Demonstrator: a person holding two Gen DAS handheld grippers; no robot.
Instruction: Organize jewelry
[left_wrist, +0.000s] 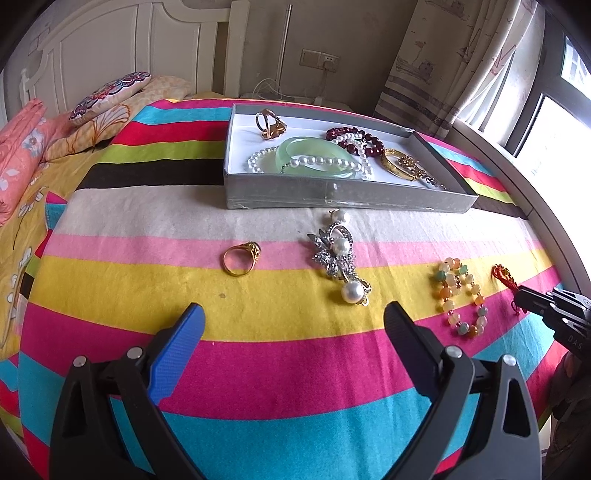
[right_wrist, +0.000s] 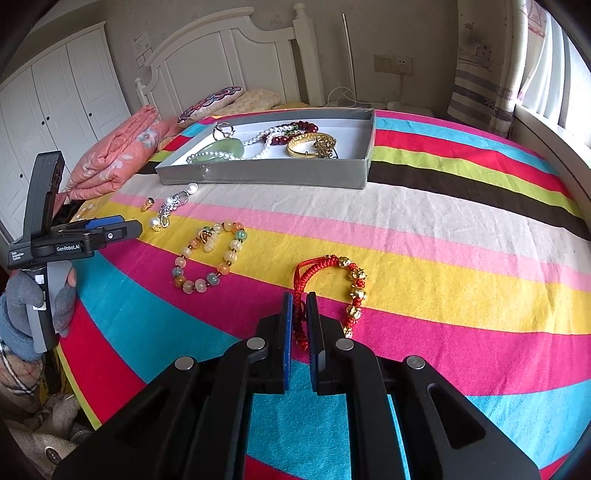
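The grey box (right_wrist: 258, 173) holds bangles and pearl strands; the right gripper (right_wrist: 300, 299) is clamped on the red cord bracelet (right_wrist: 332, 264), while the left gripper (left_wrist: 293, 317) stands apart.

Your legible markings, listed: on the left gripper (right_wrist: 127, 227), seen from the right wrist view, you have "GenRobot.AI" in white on the black side of its body, and a small white three-line label at its rear end, of which "Data" and "System" read and the middle word is too small. On the right gripper (left_wrist: 522, 295), at the left wrist view's right edge, you can read "DAS" embossed on its body.
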